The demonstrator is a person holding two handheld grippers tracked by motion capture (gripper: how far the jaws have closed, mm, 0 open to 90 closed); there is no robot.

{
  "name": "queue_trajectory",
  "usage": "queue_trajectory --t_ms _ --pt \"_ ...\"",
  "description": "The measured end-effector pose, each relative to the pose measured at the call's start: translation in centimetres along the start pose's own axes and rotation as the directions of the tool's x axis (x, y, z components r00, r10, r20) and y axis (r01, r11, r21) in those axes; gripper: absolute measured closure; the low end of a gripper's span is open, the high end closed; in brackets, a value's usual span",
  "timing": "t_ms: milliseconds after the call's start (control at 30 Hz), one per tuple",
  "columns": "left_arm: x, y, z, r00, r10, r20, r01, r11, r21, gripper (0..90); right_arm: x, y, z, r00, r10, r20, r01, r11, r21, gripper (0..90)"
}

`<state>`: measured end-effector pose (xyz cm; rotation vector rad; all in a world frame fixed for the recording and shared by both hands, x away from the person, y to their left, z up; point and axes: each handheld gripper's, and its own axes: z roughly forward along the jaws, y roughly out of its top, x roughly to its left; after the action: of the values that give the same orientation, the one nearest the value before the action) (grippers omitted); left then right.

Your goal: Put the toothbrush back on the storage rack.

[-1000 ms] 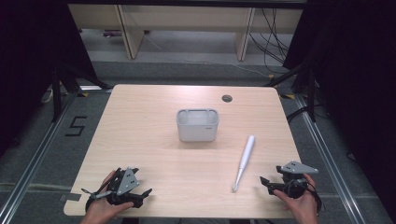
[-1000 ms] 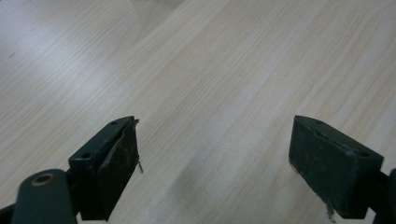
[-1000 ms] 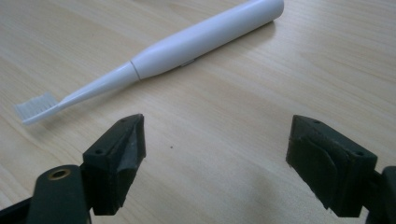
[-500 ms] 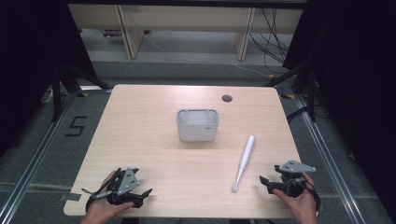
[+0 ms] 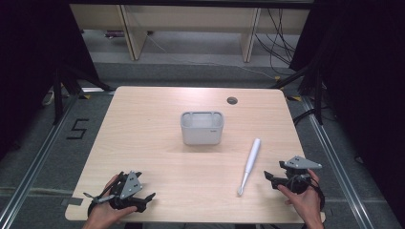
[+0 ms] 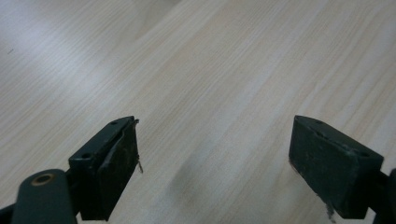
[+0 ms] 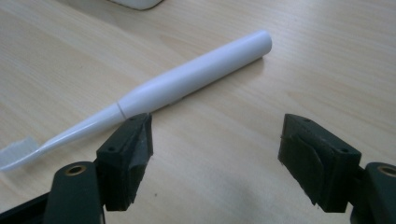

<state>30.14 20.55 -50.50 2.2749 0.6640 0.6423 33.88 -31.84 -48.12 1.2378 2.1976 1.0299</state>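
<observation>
Now, two grippers are resting near the table's (image 5: 143,124) front edge: left gripper (image 5: 143,199) is sitting spread, empty; one white bin (image 5: 202,128) mid-table; one toothbrush (image 5: 250,164) is lying just beside the right gripper (image 5: 269,177), jaws apart, just closing slightly, nothing between.

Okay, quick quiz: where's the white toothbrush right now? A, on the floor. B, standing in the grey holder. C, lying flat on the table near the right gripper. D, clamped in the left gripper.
C: the toothbrush lies flat on the table, apart from the open right gripper.
</observation>
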Motion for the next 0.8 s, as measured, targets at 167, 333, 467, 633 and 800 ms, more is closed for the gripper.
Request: queue_trajectory --t_ms 167,333,467,633,800 --pt "0.1 0.0 -0.1 1.0 0.001 0.009 -0.001 1.0 0.005 15.3 -0.6 1.1 0.9 0.9993 -0.03 0.024 0.031 0.999 -0.024 30.1" --pt "0.2 0.0 -0.1 1.0 0.004 0.007 -0.004 1.0 0.008 15.3 -0.7 2.1 1.8 0.9984 -0.046 0.032 0.047 0.999 -0.024 32.8" --pt "0.2 0.0 -0.1 0.9999 0.01 0.005 -0.01 0.9999 0.011 15.3 -0.8 2.6 2.4 0.999 -0.039 0.021 0.039 0.999 -0.027 34.6" --pt "0.2 0.0 -0.1 1.0 0.0 0.007 0.0 1.0 0.006 15.3 -1.0 3.2 2.7 0.9987 -0.045 0.025 0.046 0.999 -0.029 37.4" --pt "0.2 0.0 -0.1 0.9999 0.006 0.008 -0.006 0.9999 0.008 15.3 -1.0 3.9 3.1 0.998 -0.059 0.022 0.059 0.998 -0.037 42.3"
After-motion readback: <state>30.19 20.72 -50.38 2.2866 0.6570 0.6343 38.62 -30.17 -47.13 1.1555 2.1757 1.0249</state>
